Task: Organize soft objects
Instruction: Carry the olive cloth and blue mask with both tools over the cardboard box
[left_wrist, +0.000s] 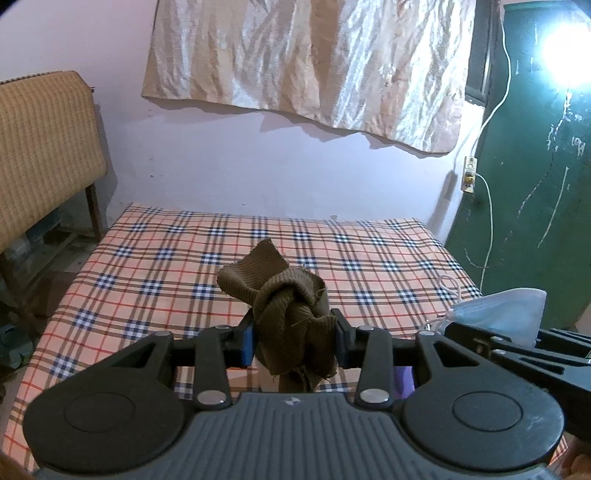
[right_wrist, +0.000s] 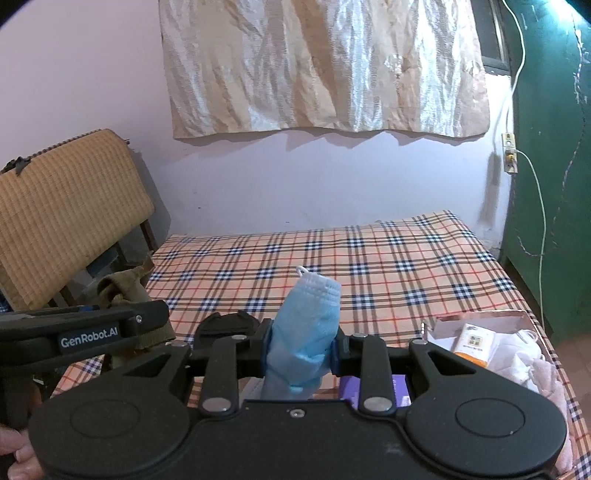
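The left gripper has its jaws clamped on a knotted olive-brown ribbed cloth; the knot sits right between the pads, one tail stands up beyond the fingertips and a frayed end hangs below the jaws toward the camera. The right gripper is closed on a folded blue face mask, pinched across its middle, with the white-edged end and an ear loop sticking out past the fingertips and the lower end drooping behind the jaws. Both bundles are held in the air above the plaid bed cover, neither touching it

Both things look very light and fully limp, so I judge they will sag and swing from wherever they are pinched. The cloth's ribbed knit should give the pads good friction, and the knot is the thickest, firmest part, so holding across it seems the safest grip. The mask is thin, smooth and likely slippery; squeezing the folded layers together at mid-body, as here, seems better than taking a loop, which could stretch or snag

To the right of the right jaws lies an open box with white items in it, a possible drop place
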